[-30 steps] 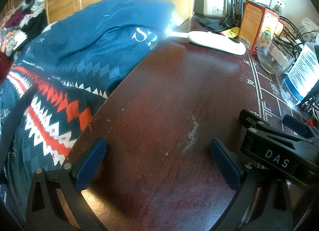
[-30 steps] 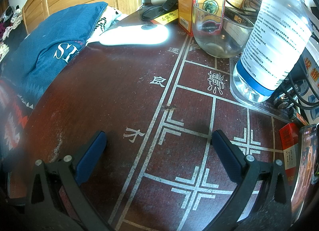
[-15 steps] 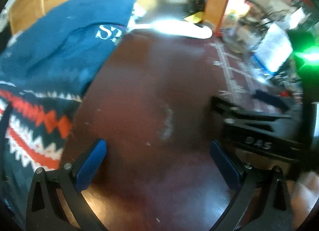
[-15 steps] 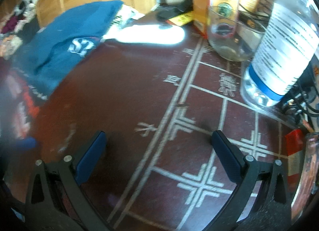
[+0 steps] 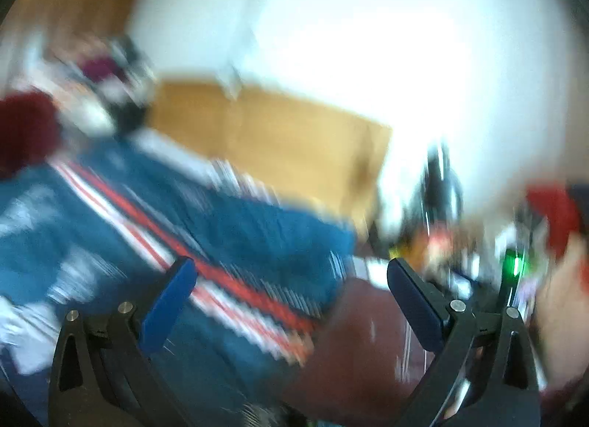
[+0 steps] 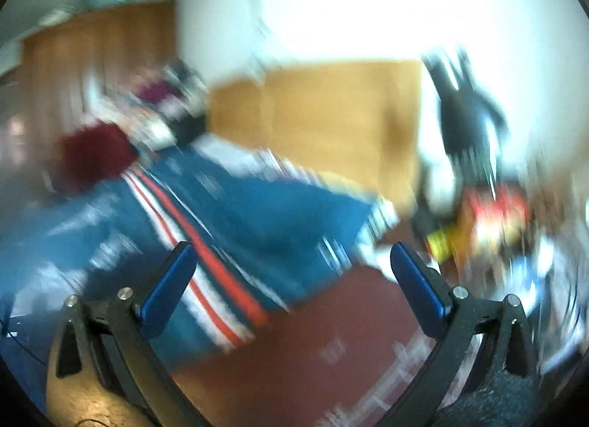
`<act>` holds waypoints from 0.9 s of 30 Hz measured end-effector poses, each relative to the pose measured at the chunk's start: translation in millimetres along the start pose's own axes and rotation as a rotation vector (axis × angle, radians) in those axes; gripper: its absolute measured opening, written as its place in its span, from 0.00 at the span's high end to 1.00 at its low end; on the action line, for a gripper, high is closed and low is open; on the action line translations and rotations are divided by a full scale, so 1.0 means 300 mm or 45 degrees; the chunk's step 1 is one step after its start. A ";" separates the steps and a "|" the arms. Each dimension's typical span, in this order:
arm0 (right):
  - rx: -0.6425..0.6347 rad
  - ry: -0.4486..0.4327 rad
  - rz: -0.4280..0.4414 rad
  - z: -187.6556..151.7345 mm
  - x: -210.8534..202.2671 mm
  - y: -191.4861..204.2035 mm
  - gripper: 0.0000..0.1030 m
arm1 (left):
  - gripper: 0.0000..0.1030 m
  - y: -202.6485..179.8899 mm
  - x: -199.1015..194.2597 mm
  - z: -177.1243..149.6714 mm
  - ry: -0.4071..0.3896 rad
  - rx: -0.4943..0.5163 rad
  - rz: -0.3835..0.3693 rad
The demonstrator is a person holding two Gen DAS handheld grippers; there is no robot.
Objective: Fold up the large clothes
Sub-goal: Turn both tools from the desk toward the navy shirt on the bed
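Both the left gripper (image 5: 291,279) and right gripper (image 6: 292,265) hang wide open and empty above the blurred blue patterned sweater (image 5: 235,228) and dark red table (image 6: 313,338).

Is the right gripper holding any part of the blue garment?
No, the right gripper is open, with nothing between its jaws; the blue garment lies beyond.

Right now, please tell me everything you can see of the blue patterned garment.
The blue garment is soft fabric, dark blue, crossed by red-orange and white stripes. It lies spread and rumpled, one edge lapping onto the dark red-brown table. Motion blur hides finer pattern and its full shape. Neither the left tool nor the right tool touches it; both are open and empty.
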State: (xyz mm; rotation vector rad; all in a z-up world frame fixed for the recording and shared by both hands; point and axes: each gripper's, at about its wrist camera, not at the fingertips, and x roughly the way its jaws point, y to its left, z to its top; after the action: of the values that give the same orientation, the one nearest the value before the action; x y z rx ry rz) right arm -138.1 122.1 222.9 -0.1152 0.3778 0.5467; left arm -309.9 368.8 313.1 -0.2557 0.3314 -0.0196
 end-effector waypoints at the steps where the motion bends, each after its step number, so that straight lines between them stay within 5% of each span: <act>1: -0.015 -0.078 0.054 0.044 -0.036 0.041 0.00 | 0.00 0.020 -0.124 0.052 -0.121 -0.003 0.026; 4: -0.022 -0.296 0.266 0.154 -0.146 0.171 0.00 | 0.00 0.064 -0.523 0.156 -0.524 -0.013 0.086; 7: -0.047 -0.379 0.336 0.183 -0.155 0.294 0.00 | 0.00 0.158 -0.793 0.126 -0.756 -0.129 0.240; 10: -0.129 -0.435 0.416 0.185 -0.181 0.417 0.00 | 0.00 0.217 -0.930 0.085 -0.751 -0.180 0.373; 13: -0.208 -0.499 0.532 0.200 -0.196 0.525 0.00 | 0.00 0.211 -1.100 0.042 -0.792 -0.102 0.534; 21: -0.237 -0.691 0.778 0.301 -0.309 0.736 0.00 | 0.00 0.164 -1.748 0.049 -1.062 0.029 1.066; 24: -0.250 -0.730 0.867 0.293 -0.357 0.816 0.00 | 0.00 0.169 -1.911 0.073 -1.062 0.073 1.300; 27: -0.315 -0.691 0.893 0.241 -0.335 0.935 0.00 | 0.00 0.261 -1.997 0.064 -0.948 0.106 1.602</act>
State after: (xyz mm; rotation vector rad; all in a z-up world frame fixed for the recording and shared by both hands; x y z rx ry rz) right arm -342.0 326.5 325.9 -0.0651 -0.2021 1.2815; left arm -871.9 485.8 502.2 0.0732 -0.2957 1.2719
